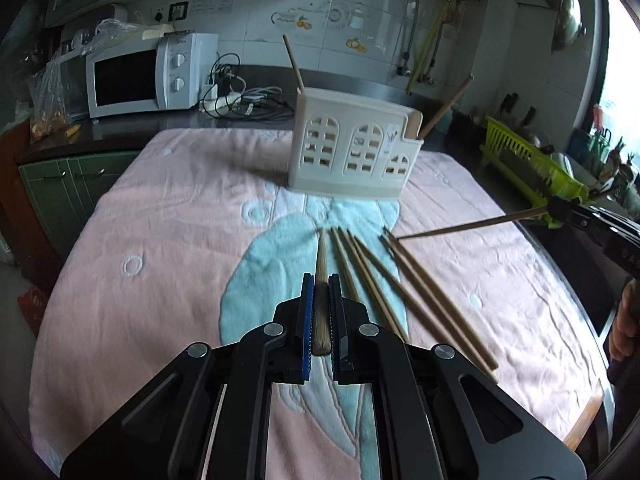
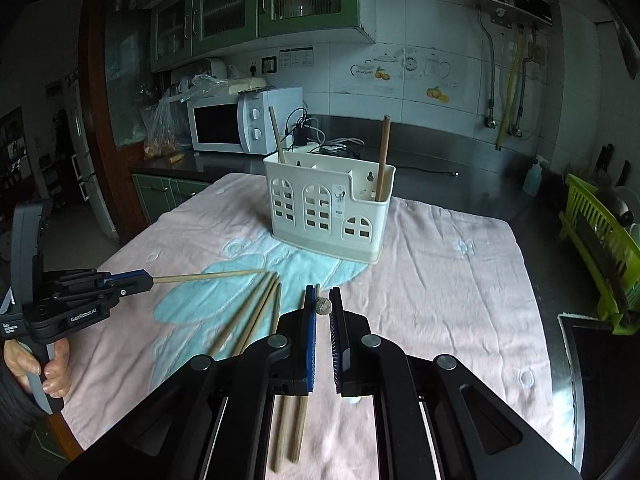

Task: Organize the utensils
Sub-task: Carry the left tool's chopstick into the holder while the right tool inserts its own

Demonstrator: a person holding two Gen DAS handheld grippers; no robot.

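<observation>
A white plastic utensil holder [image 1: 352, 152] [image 2: 328, 208] stands on the pink and blue towel [image 1: 160, 240] [image 2: 440, 280]. Two chopsticks lean in it, one at its left end [image 1: 294, 64] [image 2: 276, 132] and one at its right end [image 1: 448, 106] [image 2: 385, 152]. Several loose chopsticks [image 1: 400, 280] [image 2: 248, 316] lie on the towel in front. My left gripper [image 1: 321, 278] [image 2: 150, 280] is shut on one chopstick [image 1: 320, 256] [image 2: 208, 276], held above the towel. My right gripper [image 2: 322, 292] [image 1: 554, 206] is shut on another chopstick [image 2: 323, 305] [image 1: 472, 226], seen end-on in its own view.
A white microwave [image 1: 136, 76] [image 2: 244, 120] and a tangle of cables [image 1: 248, 100] sit on the counter behind the towel. A green dish rack [image 1: 532, 160] [image 2: 600, 248] stands to the right. A person's hand [image 2: 52, 360] grips the left tool's handle.
</observation>
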